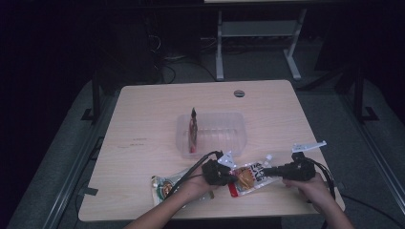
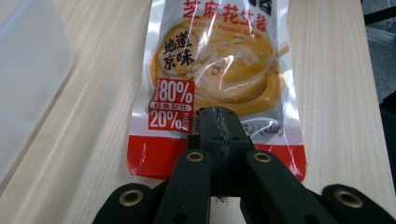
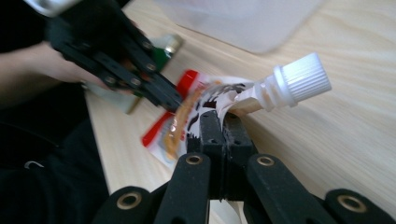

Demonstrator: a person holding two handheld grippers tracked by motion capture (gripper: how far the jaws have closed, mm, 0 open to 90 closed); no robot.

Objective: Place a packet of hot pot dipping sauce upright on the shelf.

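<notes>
The left gripper's (image 2: 218, 122) fingers (image 2: 208, 128) are clenched on the red bottom edge of the peanut-sauce pouch (image 2: 219, 70), pinching the film flat. The right gripper's (image 3: 219, 126) fingers (image 3: 211, 133) are clamped on the pouch's (image 3: 196, 112) other end, just below its white screw cap (image 3: 299, 81), which juts up to the right.

In the high view the two hands come in from the near edge, the left gripper (image 1: 228, 175) and the right gripper (image 1: 266, 171) facing each other with the pouch (image 1: 248, 176) stretched between them, seemingly lifted slightly off the tabletop (image 1: 143, 124).

A second packet (image 1: 165, 186) lies under the left hand (image 1: 198, 183) near the front edge. The clear plastic tub (image 1: 234, 126) sits farther back at centre, holding an upright dark sachet (image 1: 193, 129). Bare tabletop lies open to the left, right and far side.
</notes>
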